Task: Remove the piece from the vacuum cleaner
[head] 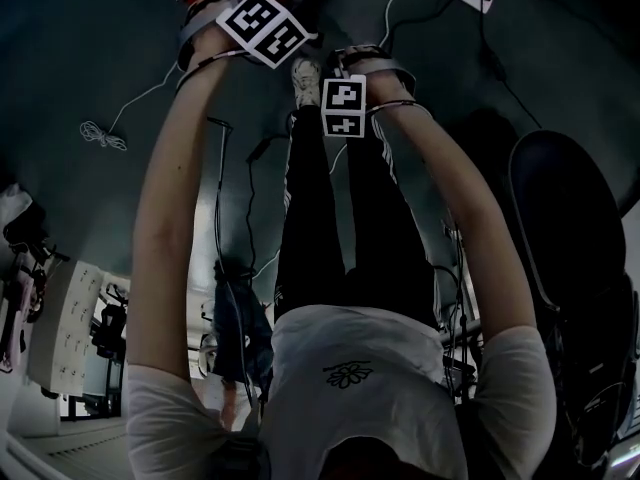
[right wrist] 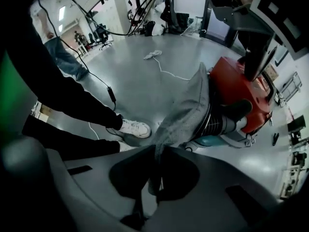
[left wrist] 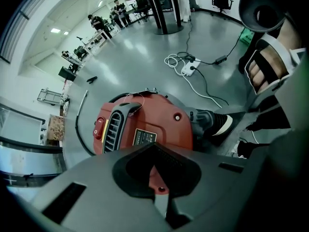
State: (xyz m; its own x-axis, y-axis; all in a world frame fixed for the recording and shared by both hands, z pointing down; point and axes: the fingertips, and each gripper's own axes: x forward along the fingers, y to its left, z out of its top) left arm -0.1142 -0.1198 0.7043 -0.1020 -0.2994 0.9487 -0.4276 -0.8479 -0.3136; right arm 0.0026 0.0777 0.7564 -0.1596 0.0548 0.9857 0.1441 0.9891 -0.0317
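while tight on cloth (right wrist: 189, 108), right gripper (right wrist: 155, 164)

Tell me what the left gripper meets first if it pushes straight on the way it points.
The red vacuum cleaner: the left gripper points at its housing, and a red edge of it sits between the jaws, seemingly pinched.

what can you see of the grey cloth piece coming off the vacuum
The grey piece looks like soft woven fabric, a limp, wrinkled bag or sleeve pulled taut. Its wide upper end sits against the ribbed black collar on the red vacuum cleaner. It narrows as it slants down into the right gripper, whose jaws are shut on its pinched lower end. Its far side is hidden.
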